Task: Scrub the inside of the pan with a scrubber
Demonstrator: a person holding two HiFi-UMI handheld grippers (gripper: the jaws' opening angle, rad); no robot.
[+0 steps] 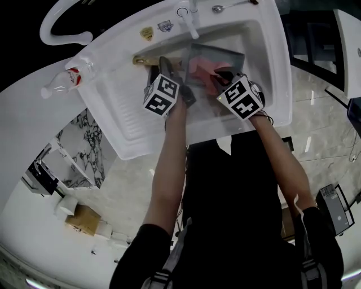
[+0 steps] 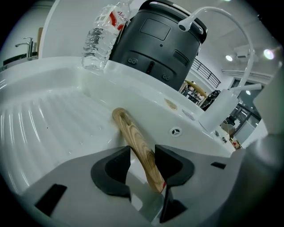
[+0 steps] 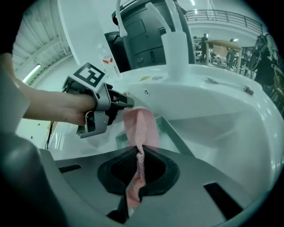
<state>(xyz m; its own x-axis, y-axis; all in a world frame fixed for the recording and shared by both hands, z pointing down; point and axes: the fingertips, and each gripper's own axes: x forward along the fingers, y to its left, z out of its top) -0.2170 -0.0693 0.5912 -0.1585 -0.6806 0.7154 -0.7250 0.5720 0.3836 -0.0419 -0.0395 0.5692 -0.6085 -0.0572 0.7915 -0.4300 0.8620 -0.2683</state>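
Note:
A square grey pan (image 1: 227,55) lies in the white sink (image 1: 271,68), its wooden handle (image 1: 144,59) pointing left over the ribbed drainboard. My left gripper (image 1: 164,66) straddles that handle (image 2: 133,137): the left gripper (image 2: 142,160) has the wood against its right pad with a gap at the left pad, so it is open. My right gripper (image 1: 227,78) hovers over the pan. The right gripper (image 3: 138,170) is shut on a pink mesh scrubber (image 3: 141,126) that hangs forward over the pan (image 3: 172,133). The pink scrubber (image 1: 201,69) shows inside the pan.
A plastic water bottle (image 1: 63,80) lies on the counter left of the drainboard (image 1: 121,110). The white faucet (image 1: 189,21) and a spoon (image 1: 225,7) sit on the sink's far rim. A black appliance (image 2: 155,42) stands behind the sink.

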